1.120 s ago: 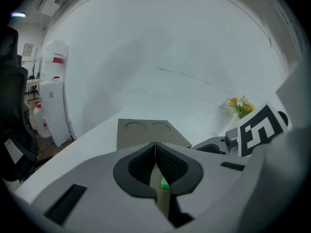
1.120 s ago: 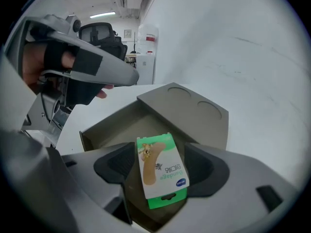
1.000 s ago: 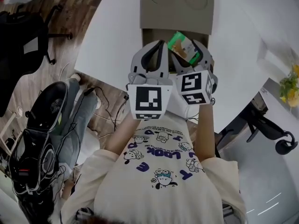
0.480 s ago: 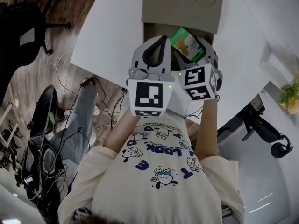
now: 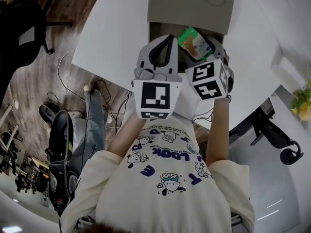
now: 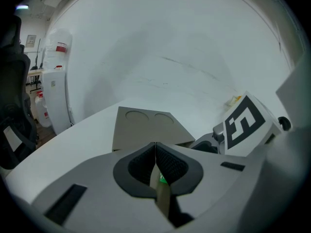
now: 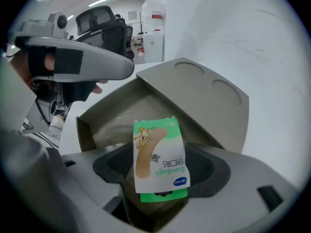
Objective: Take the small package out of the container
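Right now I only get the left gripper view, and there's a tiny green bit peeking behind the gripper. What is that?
Observer: It's the small package, green and white, pinched in the right gripper.
Operator: Where is it, compared to the box?
Observer: The head view shows it over the opening of the cardboard box, not off to the side.
Operator: Does it say anything?
Observer: Yes. The right gripper view shows the word Bandage, upside down, next to a cartoon plaster.
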`<state>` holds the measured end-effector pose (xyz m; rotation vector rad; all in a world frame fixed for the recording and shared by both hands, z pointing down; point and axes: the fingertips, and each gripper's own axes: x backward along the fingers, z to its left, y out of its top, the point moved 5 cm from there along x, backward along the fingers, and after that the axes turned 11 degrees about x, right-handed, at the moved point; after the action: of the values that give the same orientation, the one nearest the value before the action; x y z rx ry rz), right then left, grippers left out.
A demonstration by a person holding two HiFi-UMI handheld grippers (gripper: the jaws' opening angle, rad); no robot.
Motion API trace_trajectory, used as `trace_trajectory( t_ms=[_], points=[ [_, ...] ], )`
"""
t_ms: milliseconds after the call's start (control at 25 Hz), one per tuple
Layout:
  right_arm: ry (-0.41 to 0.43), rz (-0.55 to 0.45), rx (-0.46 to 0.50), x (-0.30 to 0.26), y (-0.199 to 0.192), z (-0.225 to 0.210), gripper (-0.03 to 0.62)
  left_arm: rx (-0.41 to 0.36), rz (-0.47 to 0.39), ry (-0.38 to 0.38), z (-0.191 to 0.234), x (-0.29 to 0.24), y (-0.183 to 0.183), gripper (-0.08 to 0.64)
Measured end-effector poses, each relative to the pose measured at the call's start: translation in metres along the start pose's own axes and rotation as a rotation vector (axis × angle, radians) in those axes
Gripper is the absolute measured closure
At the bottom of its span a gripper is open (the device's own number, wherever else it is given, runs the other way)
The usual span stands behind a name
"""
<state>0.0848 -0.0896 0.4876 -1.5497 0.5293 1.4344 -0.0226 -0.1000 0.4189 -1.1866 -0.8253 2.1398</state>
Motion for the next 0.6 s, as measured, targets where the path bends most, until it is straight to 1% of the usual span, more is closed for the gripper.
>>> trace_trajectory(
  t_ms=[200, 360, 520, 600],
  points=[
    [0.048, 0.089, 0.004, -0.017, -0.008, -0.009, 0.295, 0.01, 0.015, 0.008, 0.001, -0.017, -0.011, 0.545],
    [0.065, 0.14, 0.012, -0.015, -0.003, -0.007, 0.295, 0.018, 0.013, 0.018, 0.004, -0.011, -0.009, 0.545],
    [0.084, 0.154, 0.018, -0.013, -0.004, -0.008, 0.295, 0.022, 0.017, 0.028, 0.003, -0.008, -0.011, 0.545],
    [0.081, 0.149, 0.015, -0.015, -0.006, -0.011, 0.295, 0.024, 0.02, 0.03, 0.003, -0.011, -0.012, 0.545]
  ],
)
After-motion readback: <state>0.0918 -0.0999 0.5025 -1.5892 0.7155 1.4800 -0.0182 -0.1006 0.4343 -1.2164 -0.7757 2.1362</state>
